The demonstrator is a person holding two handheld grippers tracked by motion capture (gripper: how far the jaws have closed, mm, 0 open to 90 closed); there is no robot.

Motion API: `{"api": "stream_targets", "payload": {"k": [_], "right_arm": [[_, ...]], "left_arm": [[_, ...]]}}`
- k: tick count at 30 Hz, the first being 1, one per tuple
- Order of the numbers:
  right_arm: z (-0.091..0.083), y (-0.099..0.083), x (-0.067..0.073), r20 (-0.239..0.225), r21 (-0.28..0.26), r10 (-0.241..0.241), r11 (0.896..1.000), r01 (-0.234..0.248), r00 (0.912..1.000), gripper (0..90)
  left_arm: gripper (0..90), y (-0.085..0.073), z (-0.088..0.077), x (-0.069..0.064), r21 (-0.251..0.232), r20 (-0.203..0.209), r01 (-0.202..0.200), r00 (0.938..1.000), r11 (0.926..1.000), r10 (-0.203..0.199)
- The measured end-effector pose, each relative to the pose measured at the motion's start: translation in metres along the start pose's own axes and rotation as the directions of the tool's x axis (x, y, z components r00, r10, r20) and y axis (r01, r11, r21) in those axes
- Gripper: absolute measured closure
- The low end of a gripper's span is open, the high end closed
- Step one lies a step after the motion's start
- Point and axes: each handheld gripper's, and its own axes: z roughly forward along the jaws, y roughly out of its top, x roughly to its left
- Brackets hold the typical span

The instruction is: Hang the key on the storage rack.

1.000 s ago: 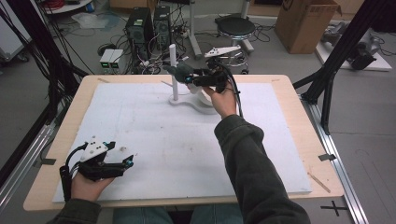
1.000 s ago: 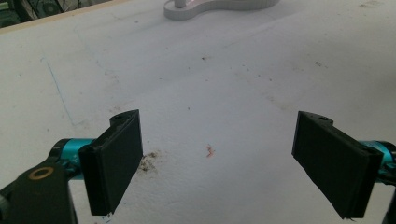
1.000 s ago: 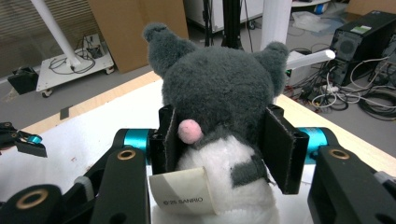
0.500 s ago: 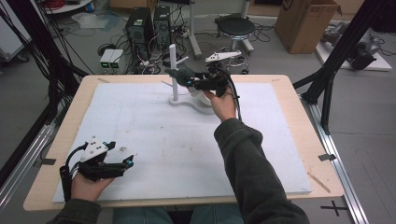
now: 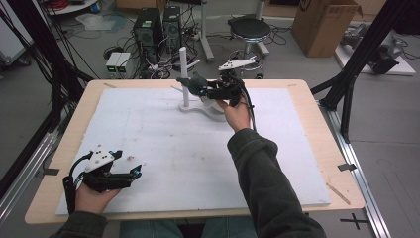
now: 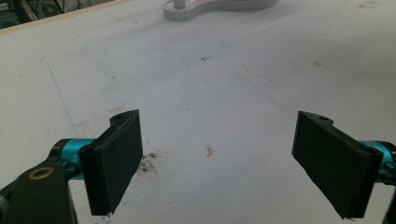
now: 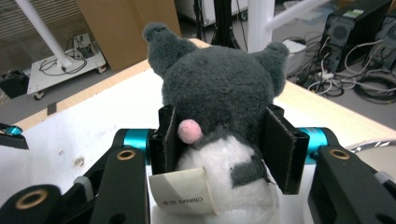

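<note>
Clamping a grey plush toy (image 7: 219,102) between its fingers (image 7: 280,149), the right gripper (image 5: 210,90) holds it in the air just beside the white post (image 5: 183,74) of the stand (image 5: 203,108) at the far side of the table (image 5: 307,99). The squashy body could slip out or snag on the post. The left gripper (image 5: 106,171) rests wide open and empty.

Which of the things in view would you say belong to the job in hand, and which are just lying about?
In the job:
- plush toy, grey and white, clamped in the right gripper
- white stand with its upright post, beside the toy

Just about:
- left gripper, fingers apart, idle over the white mat
- stool, cardboard box and computer towers on the floor beyond the table
</note>
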Motion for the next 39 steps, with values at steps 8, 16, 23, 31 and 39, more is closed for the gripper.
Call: {"api": "stream_targets", "payload": {"k": [8, 16, 23, 31, 39], "right_arm": [[0.001, -0.005, -0.003, 0.010, 0.010, 0.019, 1.000, -0.019, 0.9998, 51.3], [0.003, -0.008, -0.004, 0.014, 0.023, 0.017, 1.000, -0.017, 0.9998, 50.5], [0.006, -0.016, -0.008, 0.017, 0.054, 0.034, 0.998, -0.034, 0.9993, 49.8], [0.011, -0.018, -0.007, 0.028, 0.083, 0.025, 0.996, -0.027, 0.9993, 48.6], [0.017, -0.022, -0.007, 0.045, 0.107, 0.018, 0.994, -0.023, 0.9988, 47.7]], "left_arm": [[16.6, 0.000, 0.000, 0.000, 0.002, 0.000, -0.002, 1.0000, 1.0000, 0.002], [16.6, 0.000, 0.000, 0.000, 0.000, -0.002, -0.002, 1.0000, 1.0000, 0.002], [16.6, 0.001, 0.000, 0.000, 0.000, -0.005, -0.003, 1.0000, 1.0000, 0.003], [16.6, 0.000, 0.000, 0.000, 0.000, -0.003, -0.002, 1.0000, 1.0000, 0.002], [16.6, 0.000, -0.001, 0.000, -0.003, -0.003, 0.003, 1.0000, 1.0000, -0.003]]}}
